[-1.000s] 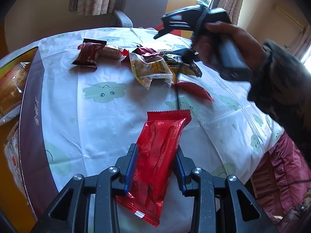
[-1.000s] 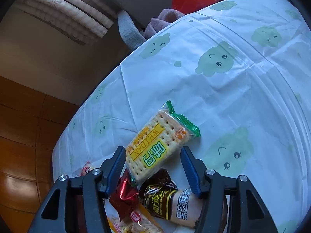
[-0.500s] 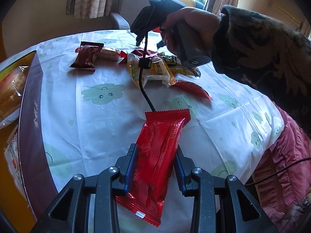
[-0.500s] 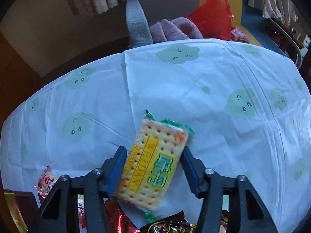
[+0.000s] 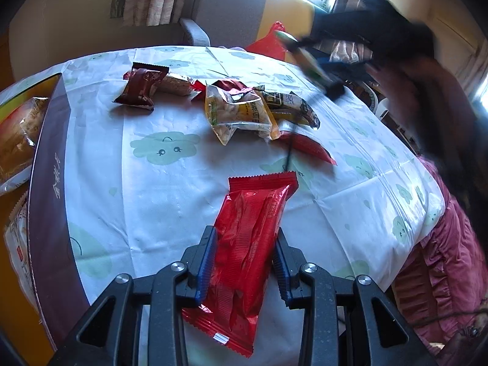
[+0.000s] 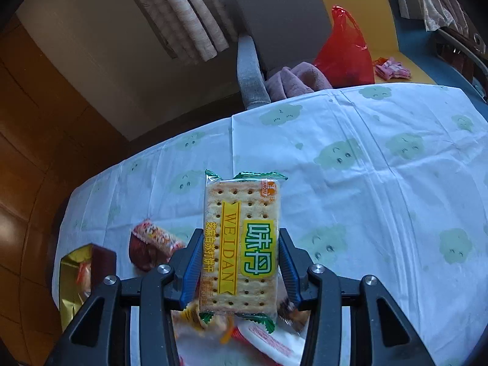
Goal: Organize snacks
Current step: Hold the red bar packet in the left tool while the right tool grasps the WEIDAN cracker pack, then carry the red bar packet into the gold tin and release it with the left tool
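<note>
Box point(image 5: 48, 164) sits far left on the tabletop point(image 5: 170, 189), some packs already in it. My left claw point(image 5: 244, 262) pinches a long red foil pack point(image 5: 247, 244), crinkly with serrated ends, low over the tabletop. Loose glossy wrappers point(image 5: 241, 113) are piled mid-tabletop. My right claw point(image 6: 241, 270) grips a flat cracker pack point(image 6: 241, 244), clear film and green ends, lifted above the pile. Looks like the carry step; next, I'd swing both toward the box and let go.
</note>
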`<control>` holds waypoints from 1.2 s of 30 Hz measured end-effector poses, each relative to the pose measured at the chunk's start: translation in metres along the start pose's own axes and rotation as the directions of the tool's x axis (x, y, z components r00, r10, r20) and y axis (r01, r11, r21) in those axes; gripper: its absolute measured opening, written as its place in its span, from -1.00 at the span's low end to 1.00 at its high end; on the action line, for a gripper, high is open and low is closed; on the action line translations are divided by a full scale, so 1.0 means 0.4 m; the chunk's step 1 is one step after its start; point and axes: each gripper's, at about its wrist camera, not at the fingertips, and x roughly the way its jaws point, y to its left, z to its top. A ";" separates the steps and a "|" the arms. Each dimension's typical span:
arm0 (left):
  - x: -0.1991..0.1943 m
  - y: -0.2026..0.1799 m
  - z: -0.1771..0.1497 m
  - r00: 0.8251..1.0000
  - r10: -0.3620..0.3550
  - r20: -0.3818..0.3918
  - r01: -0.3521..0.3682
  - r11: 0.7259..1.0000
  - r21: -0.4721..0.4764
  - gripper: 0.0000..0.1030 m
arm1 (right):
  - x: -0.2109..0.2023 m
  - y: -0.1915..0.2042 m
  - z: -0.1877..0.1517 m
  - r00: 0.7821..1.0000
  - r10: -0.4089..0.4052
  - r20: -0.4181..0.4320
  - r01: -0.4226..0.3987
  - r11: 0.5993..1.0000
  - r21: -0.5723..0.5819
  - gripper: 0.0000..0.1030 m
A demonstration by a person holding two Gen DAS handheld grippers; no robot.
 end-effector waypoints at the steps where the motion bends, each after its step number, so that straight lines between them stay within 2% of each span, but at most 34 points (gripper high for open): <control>1: -0.001 0.002 0.002 1.000 -0.002 0.000 0.002 1.000 -0.007 -0.31 | -0.021 -0.015 -0.030 1.000 -0.009 -0.002 0.009 1.000 -0.014 -0.09; 4: -0.010 0.010 0.014 1.000 -0.010 0.011 0.011 0.999 -0.042 -0.37 | -0.073 -0.062 -0.124 0.996 -0.089 -0.006 0.089 0.994 -0.057 -0.09; 5: -0.015 0.011 0.017 1.000 -0.011 0.019 0.012 0.999 -0.047 -0.46 | -0.082 -0.077 -0.151 0.993 -0.119 -0.009 0.118 0.991 -0.062 -0.09; 11: -0.045 0.010 0.026 0.999 -0.005 0.039 0.007 0.998 -0.060 -0.69 | -0.067 -0.166 -0.284 0.967 -0.250 -0.056 0.247 0.967 -0.057 -0.08; 13: -0.051 0.003 0.025 0.999 -0.005 0.040 0.007 0.999 -0.051 -0.71 | -0.055 -0.181 -0.315 0.964 -0.257 -0.069 0.254 0.966 -0.054 -0.08; 14: -0.056 -0.001 0.025 0.999 -0.002 0.043 0.004 0.999 -0.046 -0.71 | -0.056 -0.178 -0.322 0.963 -0.266 -0.044 0.262 0.963 -0.067 -0.08; 18: -0.087 -0.004 0.027 0.998 -0.016 0.068 0.020 0.998 -0.061 -0.72 | -0.056 -0.181 -0.329 0.963 -0.269 -0.033 0.266 0.962 -0.065 -0.08; 24: -0.195 0.038 0.051 0.987 -0.013 0.160 0.034 0.991 -0.130 -0.72 | -0.053 -0.176 -0.324 0.963 -0.268 -0.033 0.264 0.961 -0.086 -0.08; 27: -0.273 0.108 0.073 0.974 0.030 0.226 0.015 0.980 -0.197 -0.71 | -0.054 -0.176 -0.323 0.964 -0.263 -0.032 0.259 0.962 -0.084 -0.08; 31: -0.357 0.242 0.093 0.949 0.178 0.261 -0.094 0.948 -0.304 -0.71 | -0.057 -0.173 -0.327 0.963 -0.266 -0.030 0.263 0.961 -0.087 -0.08; 34: -0.376 0.342 0.103 0.931 0.286 0.226 -0.187 0.908 -0.376 -0.71 | -0.057 -0.173 -0.327 0.962 -0.270 -0.027 0.267 0.960 -0.089 -0.08; 36: -0.370 0.401 0.108 0.923 0.330 0.198 -0.227 0.883 -0.412 -0.71 | -0.057 -0.169 -0.327 0.960 -0.278 -0.026 0.275 0.957 -0.094 -0.08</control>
